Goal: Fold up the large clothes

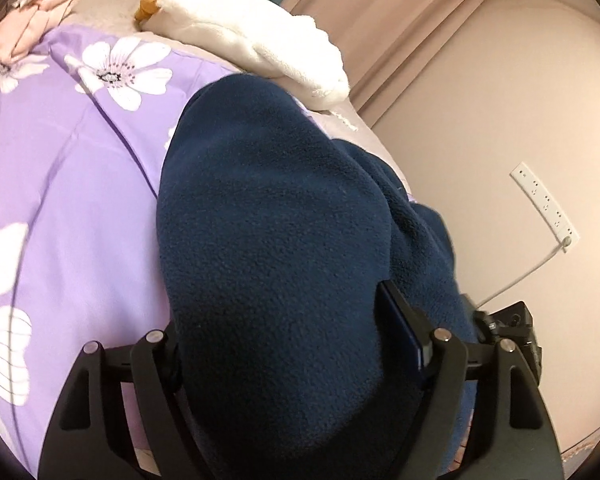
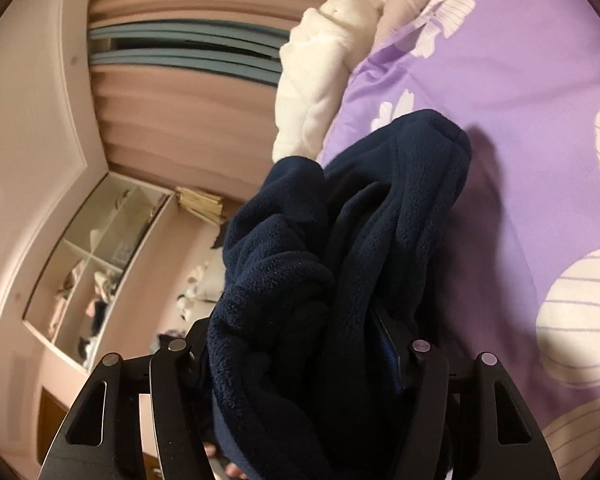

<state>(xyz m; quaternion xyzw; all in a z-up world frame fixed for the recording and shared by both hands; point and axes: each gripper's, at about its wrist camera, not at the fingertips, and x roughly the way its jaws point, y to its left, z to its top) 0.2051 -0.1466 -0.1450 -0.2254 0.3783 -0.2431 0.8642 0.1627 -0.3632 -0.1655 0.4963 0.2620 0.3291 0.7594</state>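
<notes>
One navy fleece garment [image 1: 276, 248], thick and nubbly, fills both views, bunched into soft rounded folds over one purple bedsheet [image 1: 60, 160] printed with large white flowers. Two black grippers clamp it: the left gripper [image 1: 300, 344] and the right gripper [image 2: 304, 344] each grasp fleece between their fingers. One fluffy white blanket [image 1: 260, 40] lies beyond, rumpled.
</notes>
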